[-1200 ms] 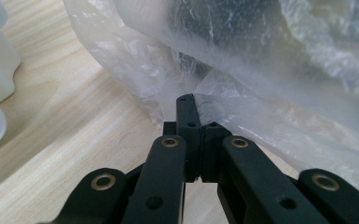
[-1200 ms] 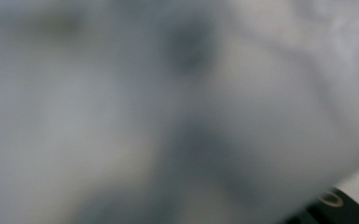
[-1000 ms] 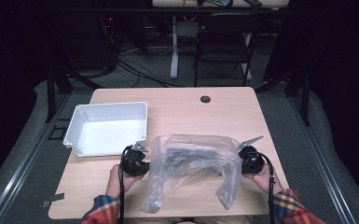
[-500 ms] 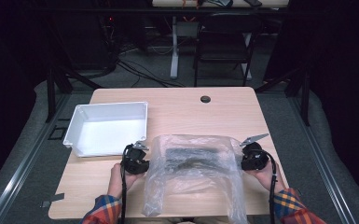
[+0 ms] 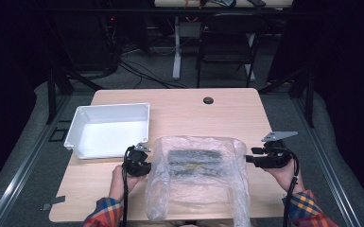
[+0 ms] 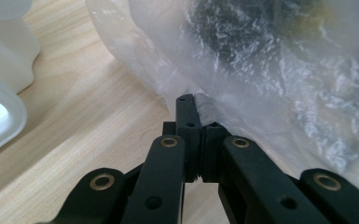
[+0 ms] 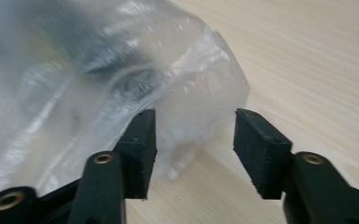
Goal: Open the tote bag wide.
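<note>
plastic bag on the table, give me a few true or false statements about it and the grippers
1. The left gripper is shut on the plastic bag. True.
2. The right gripper is clamped on the bag. False: its jaws have just been opening and stand apart, pads off the film.
3. Something dark lies inside the bag. True.
4. The white tray sits to the right of the bag. False: it is at the left.
5. The bag lies inside the tray. False: it is on the wooden table.

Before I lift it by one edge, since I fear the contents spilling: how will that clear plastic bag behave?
Probably very floppy: the clear plastic bag lies crumpled and sagging on the table. Likely slippery and thin; the left gripper pinches just a film fold. The dark contents may slide when tilted, as the right gripper stands open.
</note>
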Demonstrator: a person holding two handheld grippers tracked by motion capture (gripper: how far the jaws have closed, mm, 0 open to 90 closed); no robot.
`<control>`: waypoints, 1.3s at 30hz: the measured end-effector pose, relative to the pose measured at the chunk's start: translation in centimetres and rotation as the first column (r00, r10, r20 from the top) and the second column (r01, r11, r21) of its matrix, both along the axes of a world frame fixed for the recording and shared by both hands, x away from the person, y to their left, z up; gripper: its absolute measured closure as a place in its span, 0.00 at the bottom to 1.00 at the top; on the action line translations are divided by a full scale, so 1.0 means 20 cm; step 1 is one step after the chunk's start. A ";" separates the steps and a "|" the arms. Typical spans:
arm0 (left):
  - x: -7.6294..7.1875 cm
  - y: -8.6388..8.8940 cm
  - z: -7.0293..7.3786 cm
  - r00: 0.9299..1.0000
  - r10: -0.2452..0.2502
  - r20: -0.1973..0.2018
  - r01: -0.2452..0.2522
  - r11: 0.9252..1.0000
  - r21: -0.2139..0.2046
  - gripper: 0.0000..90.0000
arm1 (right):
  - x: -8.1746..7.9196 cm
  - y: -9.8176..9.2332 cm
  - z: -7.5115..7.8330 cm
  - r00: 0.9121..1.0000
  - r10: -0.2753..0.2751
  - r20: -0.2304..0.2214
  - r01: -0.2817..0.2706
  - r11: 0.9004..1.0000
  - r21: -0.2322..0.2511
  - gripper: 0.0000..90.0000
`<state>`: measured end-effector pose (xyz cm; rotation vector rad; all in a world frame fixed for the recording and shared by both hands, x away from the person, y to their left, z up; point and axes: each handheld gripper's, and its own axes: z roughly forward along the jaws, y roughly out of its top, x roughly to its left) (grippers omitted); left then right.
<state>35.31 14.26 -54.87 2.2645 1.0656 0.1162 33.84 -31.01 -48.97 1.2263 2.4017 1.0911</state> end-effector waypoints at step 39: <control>0.02 -0.04 -0.02 1.000 0.002 -0.005 -0.002 0.999 0.048 0.99 | 0.28 0.37 -0.25 0.998 -0.027 0.052 0.036 0.982 -0.187 1.00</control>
